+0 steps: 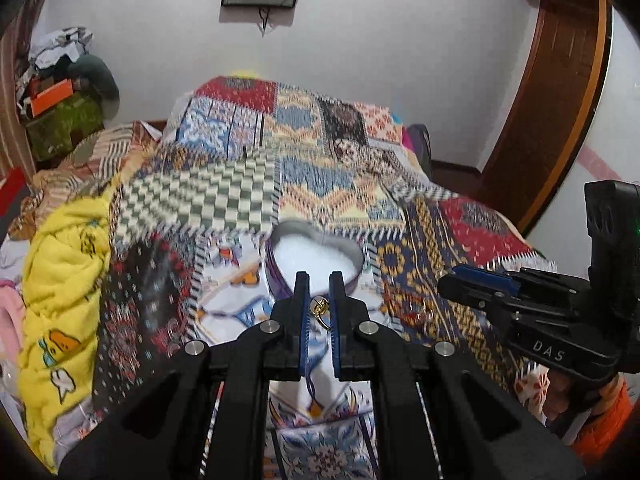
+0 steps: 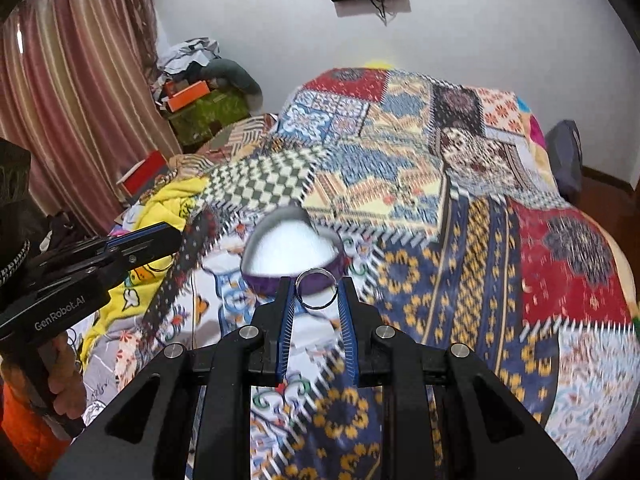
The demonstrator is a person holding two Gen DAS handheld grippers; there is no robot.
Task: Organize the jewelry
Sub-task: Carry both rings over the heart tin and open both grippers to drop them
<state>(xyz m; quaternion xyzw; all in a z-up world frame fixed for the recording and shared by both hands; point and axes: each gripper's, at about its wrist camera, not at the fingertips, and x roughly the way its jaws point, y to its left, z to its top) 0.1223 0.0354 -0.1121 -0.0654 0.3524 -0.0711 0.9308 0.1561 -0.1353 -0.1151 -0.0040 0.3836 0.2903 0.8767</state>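
Note:
A heart-shaped purple box (image 1: pixel 316 258) with a white lining lies open on the patchwork bedspread (image 1: pixel 320 184); it also shows in the right wrist view (image 2: pixel 294 250). My left gripper (image 1: pixel 320 292) is shut on a small gold ring (image 1: pixel 320 308), held just in front of the box. My right gripper (image 2: pixel 316 288) is shut on a silver ring (image 2: pixel 316 289), held just in front of the box's near rim. The right gripper shows from the side in the left wrist view (image 1: pixel 460 280), and the left gripper in the right wrist view (image 2: pixel 168 240).
A yellow printed blanket (image 1: pixel 64 280) lies crumpled on the bed's left side. Boxes and clothes (image 1: pixel 60 92) are piled in the far left corner by striped curtains (image 2: pixel 68 80). A wooden door (image 1: pixel 556 92) stands at the right. The patchwork bedspread (image 2: pixel 480 240) stretches right.

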